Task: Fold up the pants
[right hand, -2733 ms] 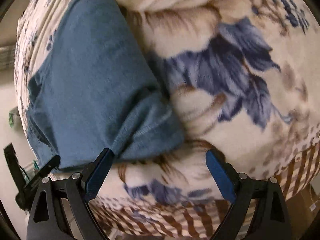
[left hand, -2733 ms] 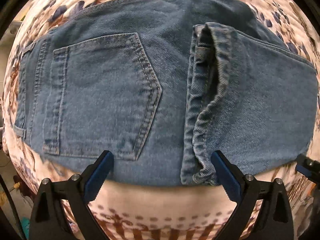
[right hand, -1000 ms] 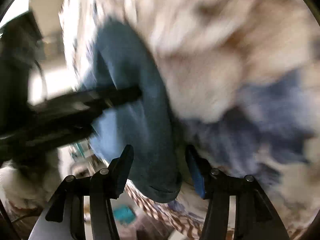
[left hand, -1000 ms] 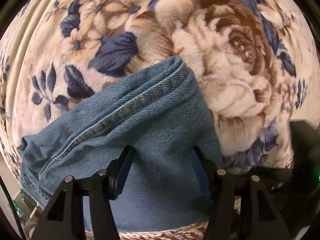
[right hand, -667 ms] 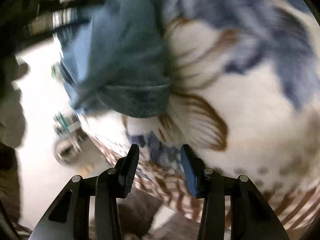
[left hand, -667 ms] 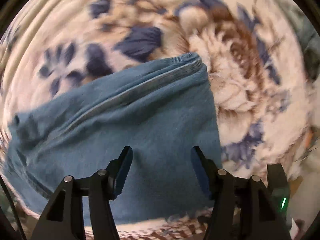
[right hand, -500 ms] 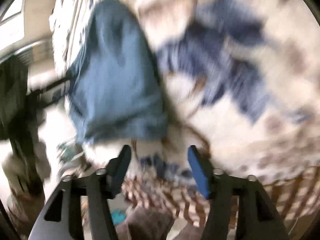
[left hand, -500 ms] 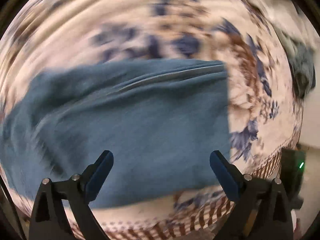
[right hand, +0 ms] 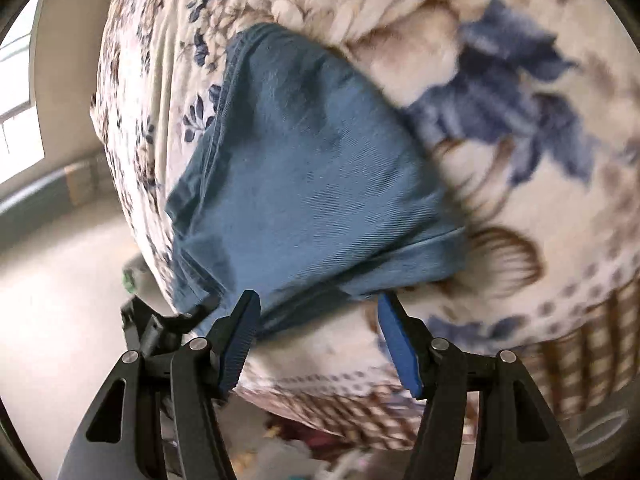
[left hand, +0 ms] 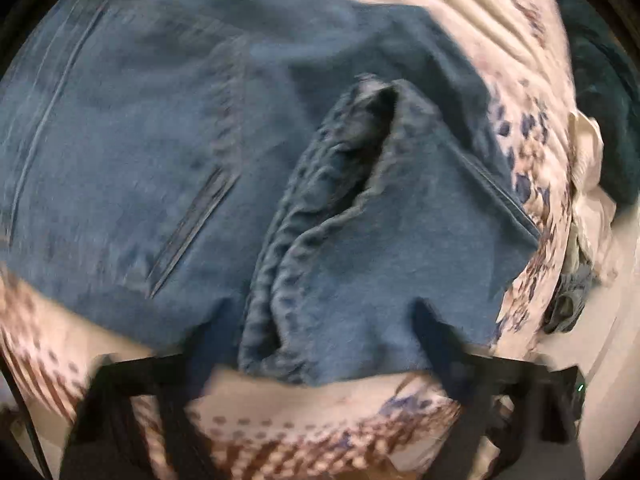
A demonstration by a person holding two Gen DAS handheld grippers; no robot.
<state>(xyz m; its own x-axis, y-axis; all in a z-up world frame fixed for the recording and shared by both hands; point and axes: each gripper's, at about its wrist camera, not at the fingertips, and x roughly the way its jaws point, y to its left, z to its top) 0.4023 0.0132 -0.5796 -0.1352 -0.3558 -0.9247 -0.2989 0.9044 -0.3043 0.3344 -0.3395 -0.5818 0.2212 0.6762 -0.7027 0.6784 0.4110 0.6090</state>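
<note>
Lying on a plush cream blanket with blue and brown flowers [left hand: 312, 412], a pair of blue denim pants [left hand: 160, 128] is folded into a thick bundle near the blanket's edge. Seen from the left wrist, a back pocket seam sits on the left and a rumpled, hemmed leg end [left hand: 344, 216] lies on top toward the middle and right. The left gripper [left hand: 320, 332], black and heavily blurred, hangs over the near edge of the denim with its jaws about half apart; they have just been closing, the hem bunches between them, yet the pads do not clearly press it. Farther right, past the blanket's edge, a heap of pale and dark cloth [left hand: 584, 216] is visible. From the right wrist, the same folded pants [right hand: 304, 184] rest flat on the blanket [right hand: 520, 100]. The right gripper [right hand: 318, 340], black with blue pads [right hand: 396, 344], hovers at the bundle's near edge, jaws moderately parted, gripping nothing.
</note>
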